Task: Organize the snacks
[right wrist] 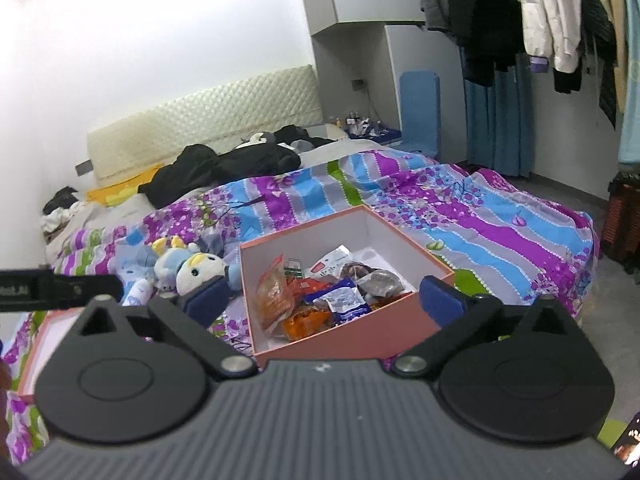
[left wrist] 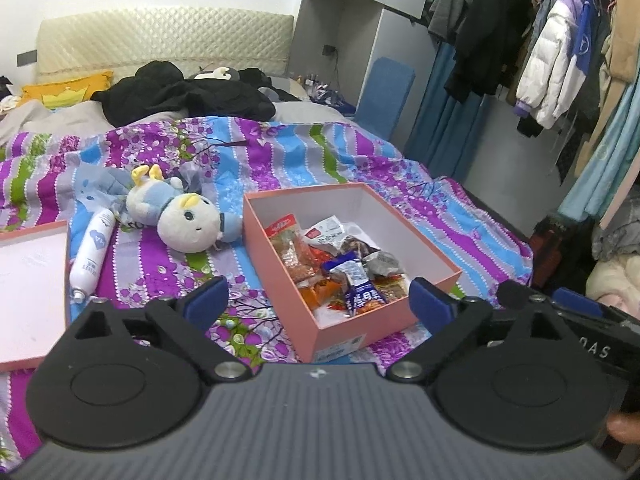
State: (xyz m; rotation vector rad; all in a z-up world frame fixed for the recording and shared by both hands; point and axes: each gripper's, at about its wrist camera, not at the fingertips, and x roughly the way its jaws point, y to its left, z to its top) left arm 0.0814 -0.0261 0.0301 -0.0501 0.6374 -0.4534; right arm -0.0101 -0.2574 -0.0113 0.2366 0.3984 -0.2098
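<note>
An open pink box sits on the striped purple bedspread. Inside it lies a heap of snack packets: orange and red ones, a white one, dark ones and a blue packet on top. My left gripper hovers over the box's near corner, open, with nothing between its blue pads. My right gripper hangs just before the box's near wall, also open and holding nothing. The box's pink lid lies upturned to the left.
A plush toy and a white bottle lie left of the box. Black clothes are piled near the headboard. Coats hang on a rail to the right, past the bed's edge.
</note>
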